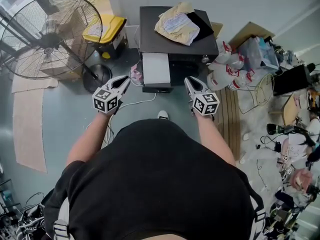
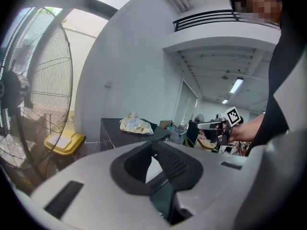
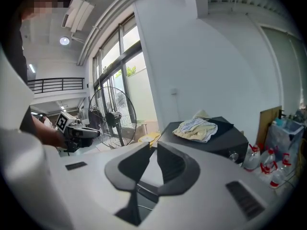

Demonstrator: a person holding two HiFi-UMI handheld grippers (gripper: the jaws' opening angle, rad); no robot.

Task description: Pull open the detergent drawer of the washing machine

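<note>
The detergent drawer [image 1: 156,70], perhaps the white panel jutting from the washing machine [image 1: 177,31] front, lies well ahead of both tools. The left tool [image 1: 125,80] and right tool [image 1: 188,80] are pressed together and empty, so the pull seems either unstarted or already done.

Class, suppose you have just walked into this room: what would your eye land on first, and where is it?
The big standing fan at the far left dominates, with a yellow bin beside it. Straight ahead stands the dark washing machine with crumpled cloths on top, and bottles crowd the floor to its right. Nearer, the left claw and right claw point towards it, both empty.
</note>
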